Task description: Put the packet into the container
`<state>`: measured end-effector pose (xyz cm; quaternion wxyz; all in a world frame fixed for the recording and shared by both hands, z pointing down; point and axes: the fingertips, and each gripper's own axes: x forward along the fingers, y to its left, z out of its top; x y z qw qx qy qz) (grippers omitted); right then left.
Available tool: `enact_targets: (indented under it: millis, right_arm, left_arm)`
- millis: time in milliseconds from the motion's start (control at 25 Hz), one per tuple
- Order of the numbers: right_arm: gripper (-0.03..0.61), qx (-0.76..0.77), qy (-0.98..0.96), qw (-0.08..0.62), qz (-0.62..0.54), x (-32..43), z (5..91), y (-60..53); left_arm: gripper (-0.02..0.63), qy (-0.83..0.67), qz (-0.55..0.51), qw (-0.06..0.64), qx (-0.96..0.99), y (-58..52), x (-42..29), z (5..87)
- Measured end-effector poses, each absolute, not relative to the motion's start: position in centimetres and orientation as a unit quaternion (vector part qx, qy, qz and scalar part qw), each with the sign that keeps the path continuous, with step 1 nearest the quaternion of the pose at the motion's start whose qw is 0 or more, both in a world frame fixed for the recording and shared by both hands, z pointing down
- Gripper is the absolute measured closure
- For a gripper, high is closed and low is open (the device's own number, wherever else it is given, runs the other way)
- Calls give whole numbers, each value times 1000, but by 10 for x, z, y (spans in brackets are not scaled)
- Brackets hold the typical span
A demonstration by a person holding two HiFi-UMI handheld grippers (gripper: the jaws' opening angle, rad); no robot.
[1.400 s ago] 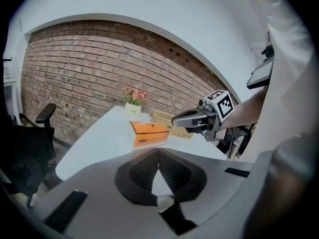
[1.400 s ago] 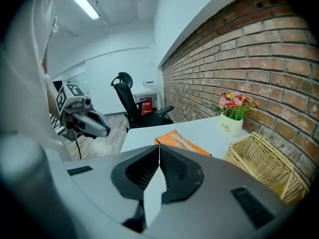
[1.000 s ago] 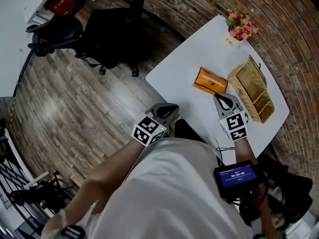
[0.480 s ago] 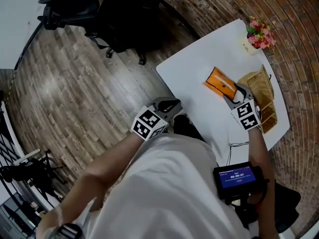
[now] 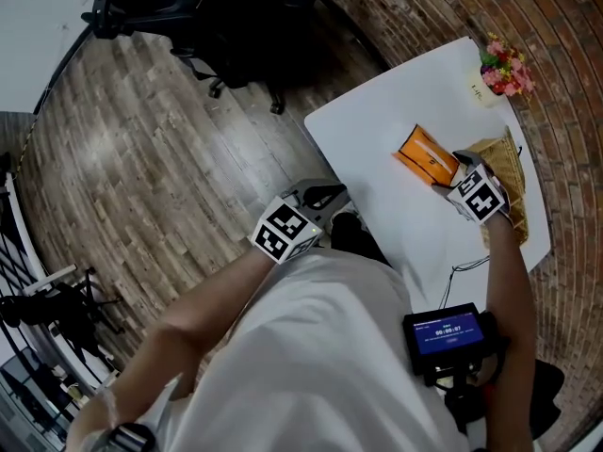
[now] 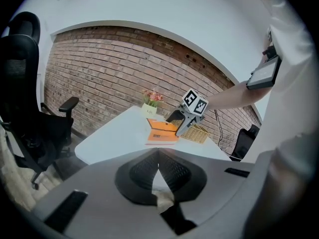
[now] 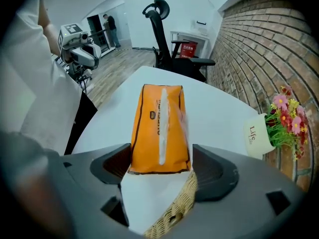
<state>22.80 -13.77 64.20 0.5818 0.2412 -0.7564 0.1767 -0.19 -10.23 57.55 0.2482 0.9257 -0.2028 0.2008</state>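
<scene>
An orange packet (image 5: 424, 154) lies flat on the white table (image 5: 377, 135), just left of a wicker basket (image 5: 513, 158). My right gripper (image 5: 448, 170) is at the packet's near end. In the right gripper view the packet (image 7: 160, 126) has that end between the jaws, which are opening wide; the pads (image 7: 117, 164) stand beside its edges. A corner of the basket (image 7: 172, 213) shows under the right jaw. My left gripper (image 5: 330, 194) hangs off the table's near-left edge by my body, fingertips together (image 6: 158, 158), holding nothing.
A small white pot of flowers (image 5: 501, 69) stands at the table's far corner. Black office chairs (image 5: 236, 8) stand on the wooden floor beyond the table. A small screen (image 5: 450, 335) is strapped at my right forearm, with a cable over the table edge.
My right gripper has moved forward from the table's near side up to the packet, and its jaws have spread apart around the packet's near end. The left gripper has hardly moved.
</scene>
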Motion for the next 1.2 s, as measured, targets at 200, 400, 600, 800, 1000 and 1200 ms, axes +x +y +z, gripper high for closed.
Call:
enact_targets:
  millis: [200,400,600,800,1000,1200]
  right_arm:
    - [210,243,-752,586,180,227,648,-135]
    - [223,252,-749,586,182,224,650,-138]
    - [295,265,-746,582,183,220,645,-136]
    - [327,283,-749,577,162,220,645,-135]
    - [339,298,-746,574,162,217,639,-130]
    - [344,317,-743,565,166,216,633,-127]
  left_arm:
    - [603,-207,199,251,924,-102,-5,575]
    - [603,-210,201,248,924,-104,-9,574]
    - [603,-208,200,246,925,-104,-3,574]
    - [603,-197,202,243,928,-100,3,573]
    - [603,-190,204,240,930,-98,3,571]
    - [603,-181,207,238,931,-95,3,573]
